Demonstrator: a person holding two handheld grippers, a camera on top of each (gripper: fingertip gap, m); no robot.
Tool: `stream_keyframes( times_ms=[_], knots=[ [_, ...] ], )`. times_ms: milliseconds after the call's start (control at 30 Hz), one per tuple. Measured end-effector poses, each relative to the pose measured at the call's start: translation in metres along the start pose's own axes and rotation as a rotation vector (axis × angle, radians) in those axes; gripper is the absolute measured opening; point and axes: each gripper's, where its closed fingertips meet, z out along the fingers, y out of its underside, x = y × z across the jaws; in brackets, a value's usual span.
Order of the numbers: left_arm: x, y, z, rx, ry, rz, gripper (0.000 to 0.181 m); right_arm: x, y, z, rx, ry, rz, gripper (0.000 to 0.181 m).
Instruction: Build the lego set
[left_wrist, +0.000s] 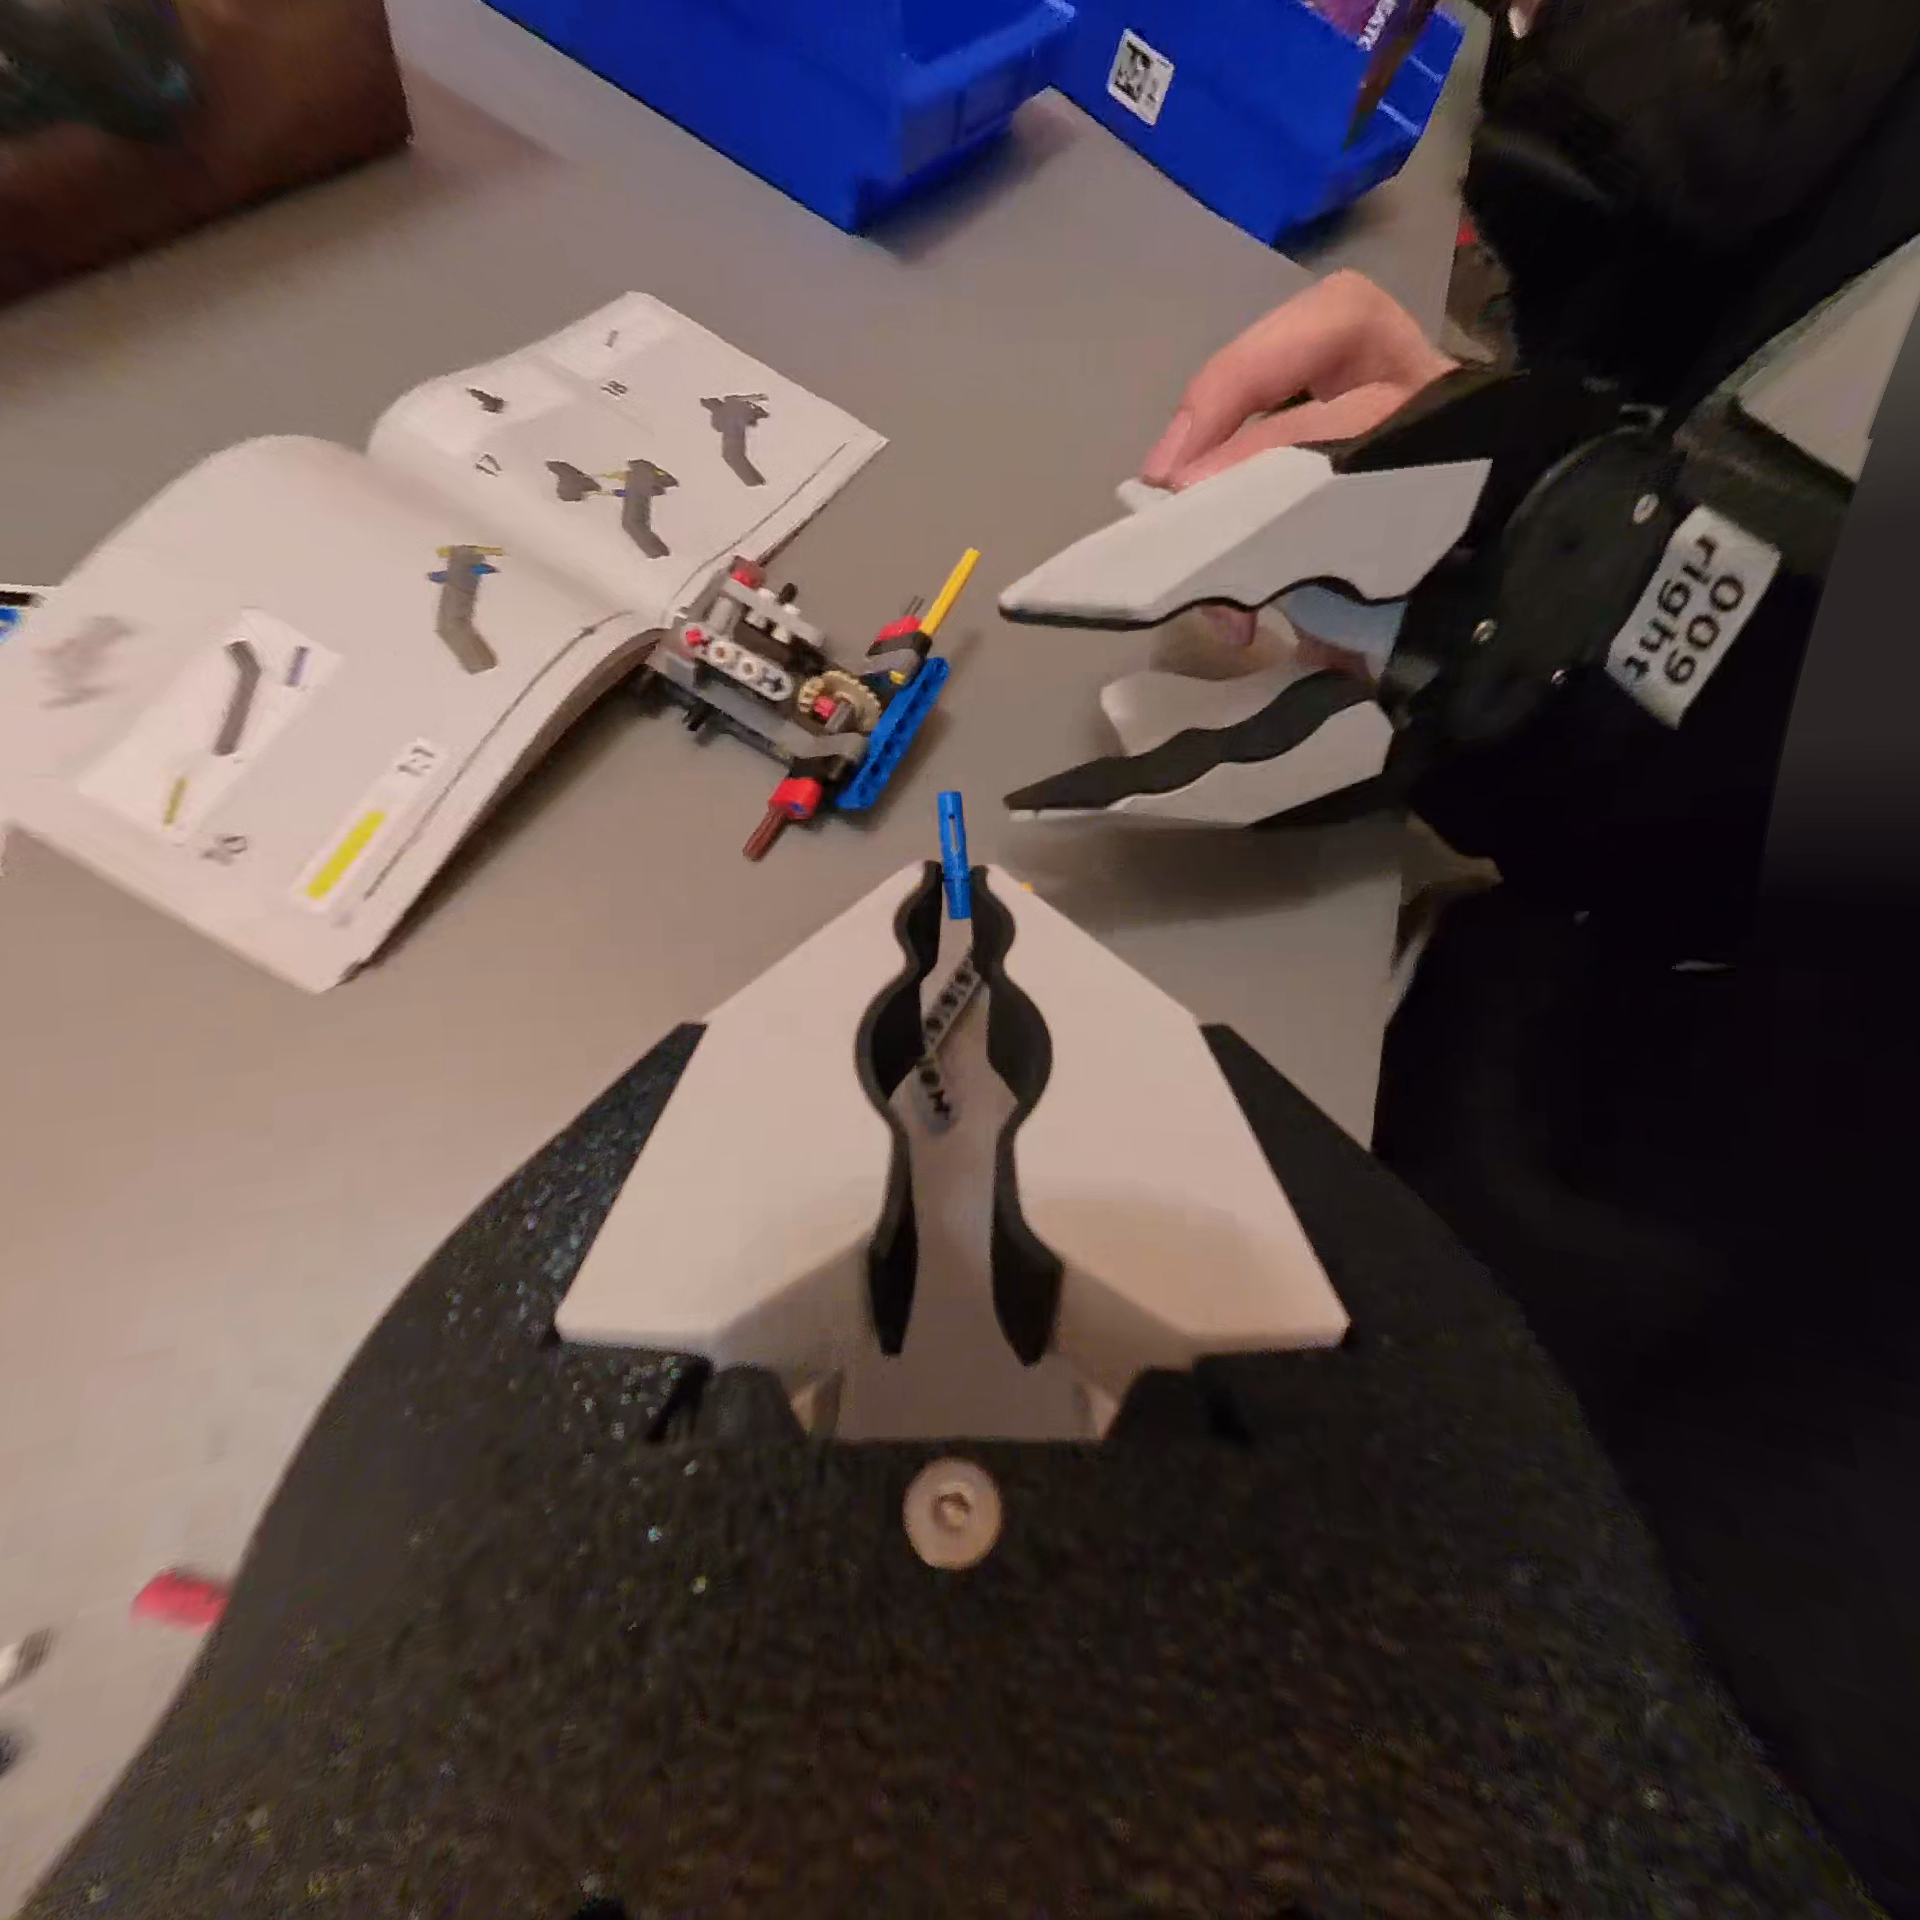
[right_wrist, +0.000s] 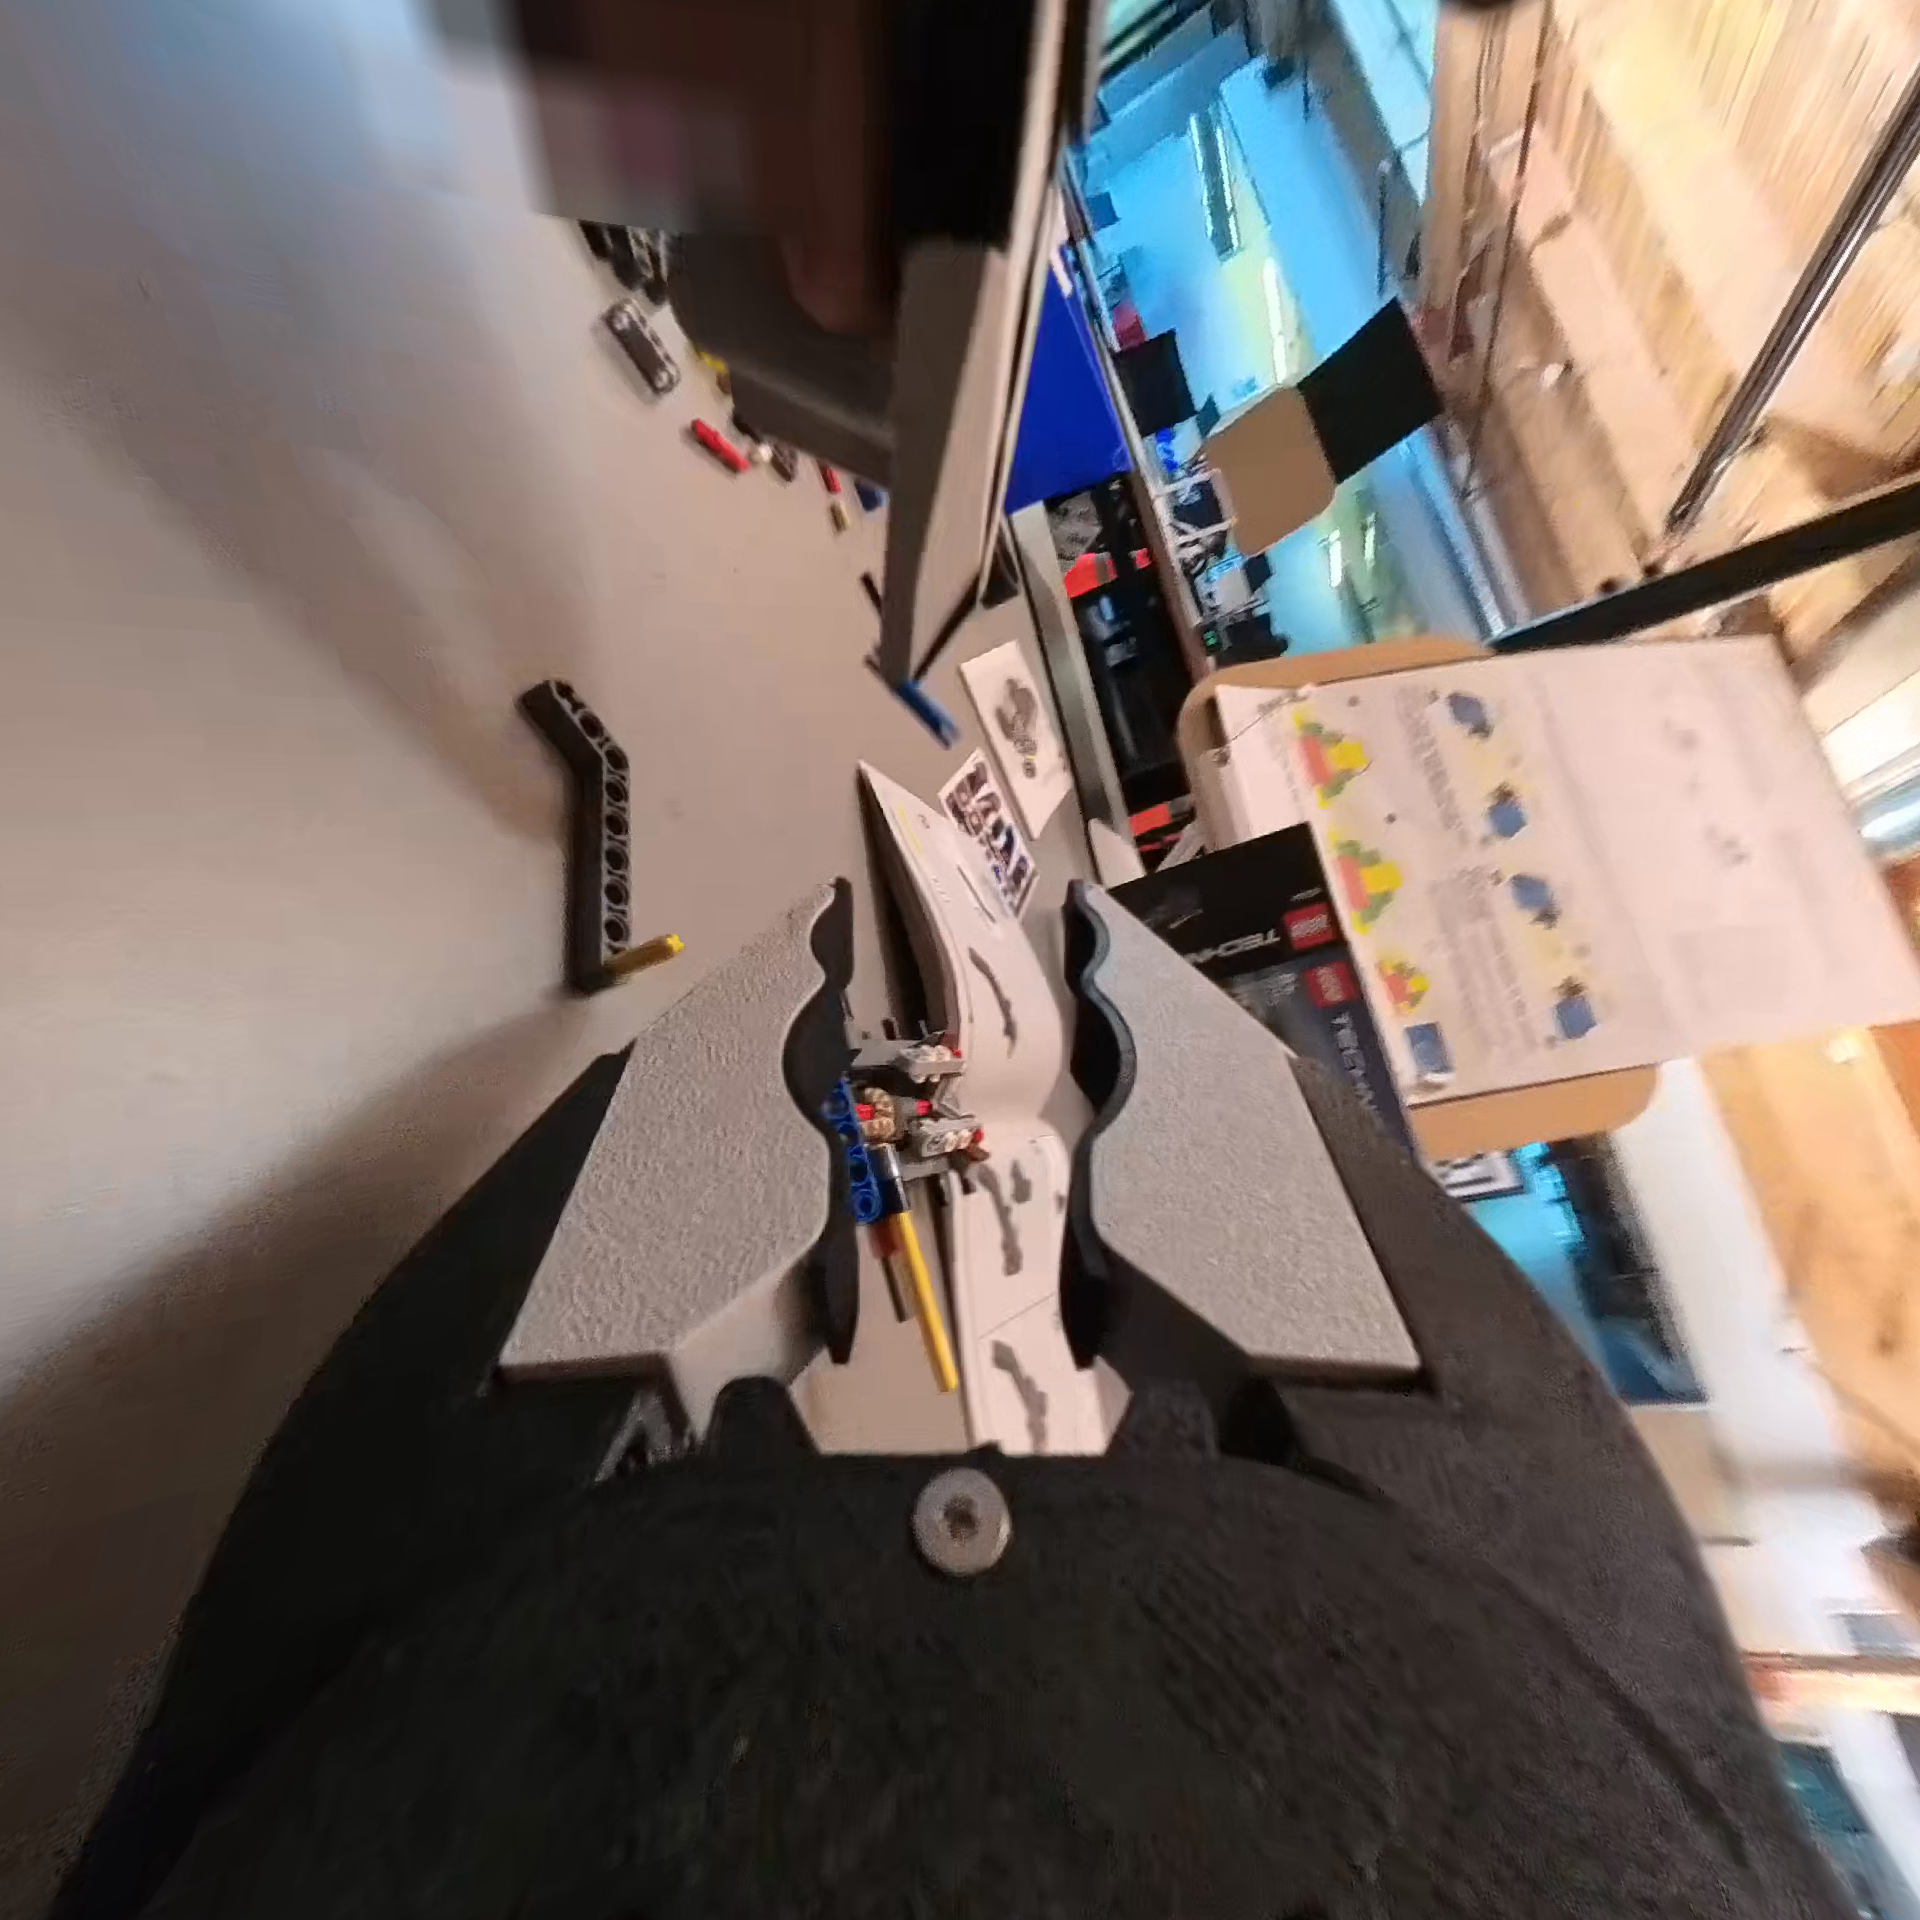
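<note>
Left wrist view: the left gripper (left_wrist: 954, 883) is pinched tight on a small blue pin (left_wrist: 953, 854) that sticks up past its tips. Beyond it on the grey table (left_wrist: 260, 1143), the part-built lego model (left_wrist: 800, 686) lies against the edge of the open instruction booklet (left_wrist: 416, 613). The right gripper (left_wrist: 1013, 707) comes in from the right, held in a hand (left_wrist: 1288, 374), jaws spread and empty.

Right wrist view: the right gripper (right_wrist: 956, 914) gapes wide, nothing in it; the model (right_wrist: 904, 1112) shows between its fingers. A black bent beam (right_wrist: 597, 831) with a yellow pin lies on the table, well apart to the left.
</note>
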Motion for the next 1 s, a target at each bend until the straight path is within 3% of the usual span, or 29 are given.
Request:
stream_keyframes(
  times_ms=[300,433,500,633,767,1000],
  knots=[
    [0.017,0.002,0.026,-0.046,0.145,-0.107,0.003,-0.013,-0.005,0.008,0.054,-0.002,-0.239,0.033],
    [0.018,0.001,0.032,-0.051,0.153,-0.123,0.003,-0.012,0.002,0.009,0.008,0.021,-0.294,0.006],
    [0.017,-0.003,0.033,-0.036,0.148,-0.118,0.003,-0.010,0.005,0.009,-0.016,0.044,-0.309,0.003],
    [0.018,-0.015,0.031,0.037,0.135,-0.083,0.003,-0.003,0.007,0.007,-0.018,0.050,-0.190,0.002],
    [0.018,-0.030,0.023,0.146,0.077,0.060,0.013,0.003,0.010,0.008,-0.007,0.038,0.024,0.002],
    [0.018,-0.027,0.023,0.187,-0.053,0.259,0.012,0.011,0.010,0.005,0.010,0.046,0.272,0.001]
  ],
)
